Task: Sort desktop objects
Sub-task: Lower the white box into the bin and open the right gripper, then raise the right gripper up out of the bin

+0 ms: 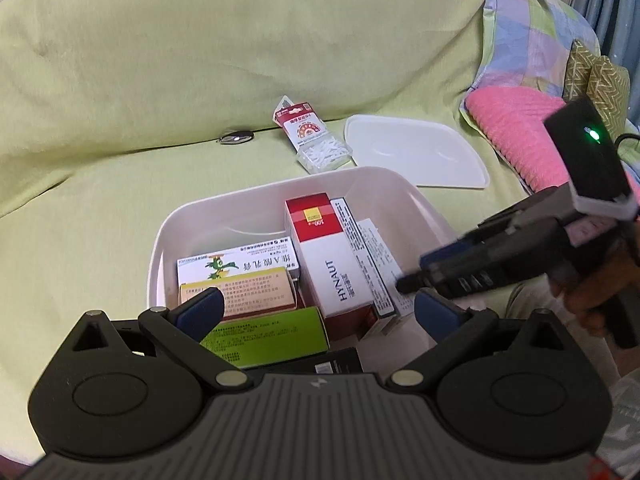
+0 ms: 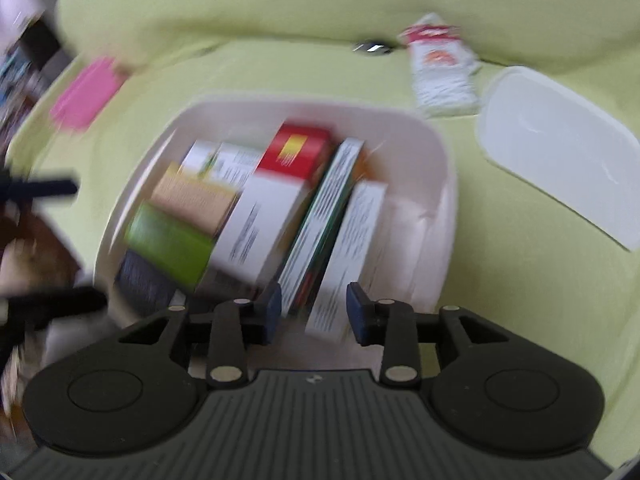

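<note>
Left gripper [image 1: 316,308] hovering wide-fingered over white bin [image 1: 192,216] of medicine boxes [image 1: 336,264]; right gripper [image 2: 313,307] spread narrowly around box ends at bin's near edge, gripping nothing; lid [image 1: 416,152] lying beside bin.

You are in a home, working on a sofa or bed draped in a light green cover [image 1: 200,60], not at a desk. A pink towel [image 1: 520,132], a pastel checked cloth [image 1: 532,28] and patterned cushions [image 1: 600,76] pile up at one end. The white bin [image 1: 224,216] of medicine boxes [image 1: 336,264] looks like household storage.
</note>
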Motion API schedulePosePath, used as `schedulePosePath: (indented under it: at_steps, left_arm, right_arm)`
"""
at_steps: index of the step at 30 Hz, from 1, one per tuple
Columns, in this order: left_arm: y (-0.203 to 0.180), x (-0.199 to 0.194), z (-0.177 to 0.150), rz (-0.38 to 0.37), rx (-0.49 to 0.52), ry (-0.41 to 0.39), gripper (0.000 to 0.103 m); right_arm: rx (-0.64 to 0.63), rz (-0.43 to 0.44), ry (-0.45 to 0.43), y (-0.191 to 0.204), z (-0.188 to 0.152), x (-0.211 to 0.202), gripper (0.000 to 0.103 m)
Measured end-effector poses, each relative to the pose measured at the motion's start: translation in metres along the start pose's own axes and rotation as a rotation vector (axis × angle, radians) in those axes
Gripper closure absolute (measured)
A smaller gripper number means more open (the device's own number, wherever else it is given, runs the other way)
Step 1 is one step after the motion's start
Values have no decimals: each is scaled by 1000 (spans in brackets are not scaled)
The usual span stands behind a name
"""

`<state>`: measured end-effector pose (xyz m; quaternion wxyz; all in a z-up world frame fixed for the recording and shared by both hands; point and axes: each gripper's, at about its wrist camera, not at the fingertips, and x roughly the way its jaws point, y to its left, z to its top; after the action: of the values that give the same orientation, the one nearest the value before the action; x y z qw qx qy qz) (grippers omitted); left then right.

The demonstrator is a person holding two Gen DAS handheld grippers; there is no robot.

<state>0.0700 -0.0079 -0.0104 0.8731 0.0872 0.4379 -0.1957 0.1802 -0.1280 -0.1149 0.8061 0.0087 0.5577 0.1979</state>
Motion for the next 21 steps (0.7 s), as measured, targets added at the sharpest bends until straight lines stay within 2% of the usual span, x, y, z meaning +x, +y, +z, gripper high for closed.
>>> schedulePosePath:
  at_steps: [6,10,13,14,21]
  left_arm:
    - [1,-5,-6,12,-2,7,1]
    - [2,-7,-7,22,-2,7,1]
    - [2,-9,-7,23,-2,0,1]
    - [2,-9,-6,24,-3,0,1]
    - [1,-4,-6,21,-4,11,1]
  right_arm:
    - [-204,-71,117,16,-3,18,71]
    - [-284,-94,156,23,-3,30,71]
    - [-312,-124,171,23,0,38,71]
    - [-317,-124,170,23,0,40,75]
    - [-335,-144,137,22,4,46,75]
